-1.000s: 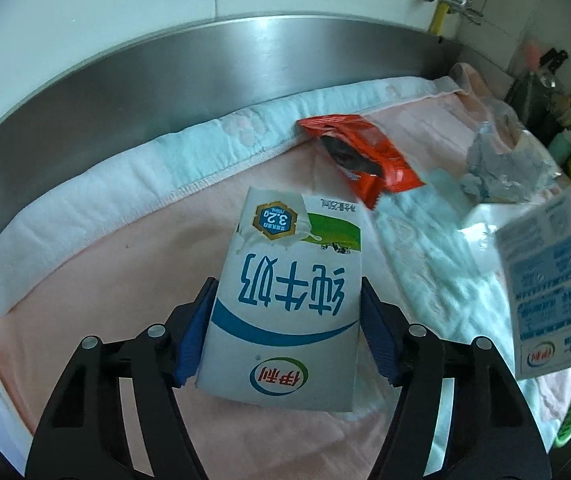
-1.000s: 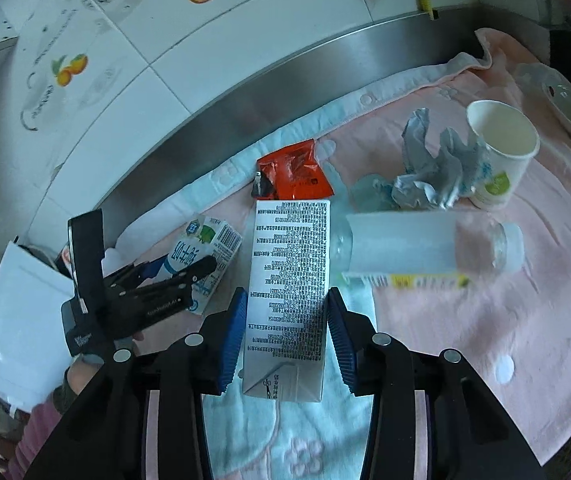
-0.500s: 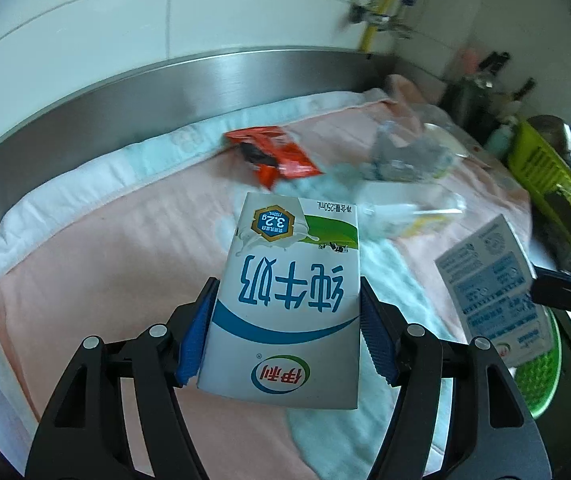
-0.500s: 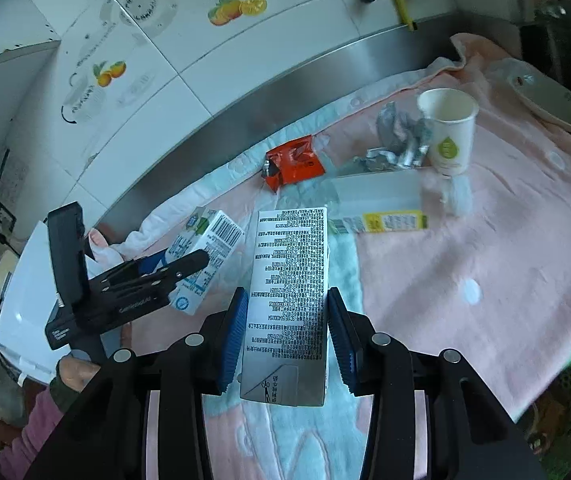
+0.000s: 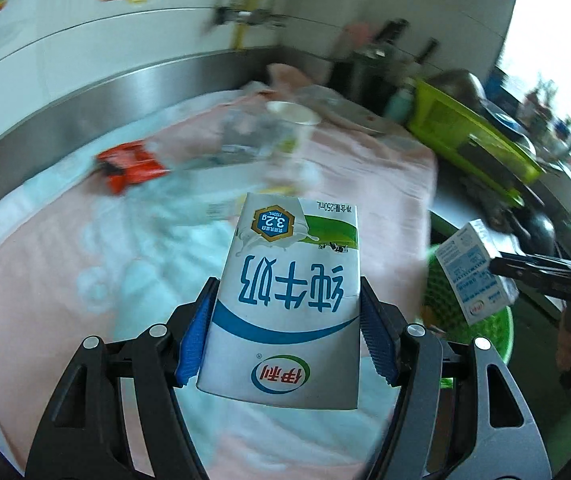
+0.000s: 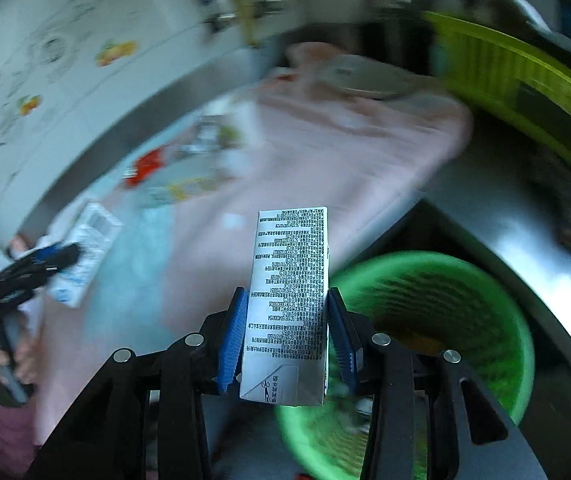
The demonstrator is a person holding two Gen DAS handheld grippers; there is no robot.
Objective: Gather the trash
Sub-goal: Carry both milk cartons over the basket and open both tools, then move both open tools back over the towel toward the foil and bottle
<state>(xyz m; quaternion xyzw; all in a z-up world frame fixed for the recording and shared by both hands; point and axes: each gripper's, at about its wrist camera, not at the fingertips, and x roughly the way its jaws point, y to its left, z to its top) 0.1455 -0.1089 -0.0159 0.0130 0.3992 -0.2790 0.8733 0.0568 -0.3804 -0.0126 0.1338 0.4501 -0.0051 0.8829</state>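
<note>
Right now we carry two milk cartons: our left gripper (image 5: 289, 344) has its fingers clenched on the broad faces of the blue-and-white milk carton (image 5: 289, 304), above the pink towel (image 5: 37, 272) on the surface, while our right gripper (image 6: 287, 340) squeezes the second milk carton (image 6: 289, 300) by its narrow sides, near the rim of the green trash basket (image 6: 485, 320). We judge the risk lies in the drop: letting go before a carton is squarely over the basket would bounce it off the rim onto the steel surface. The two grippers could also collide over that small opening.
</note>
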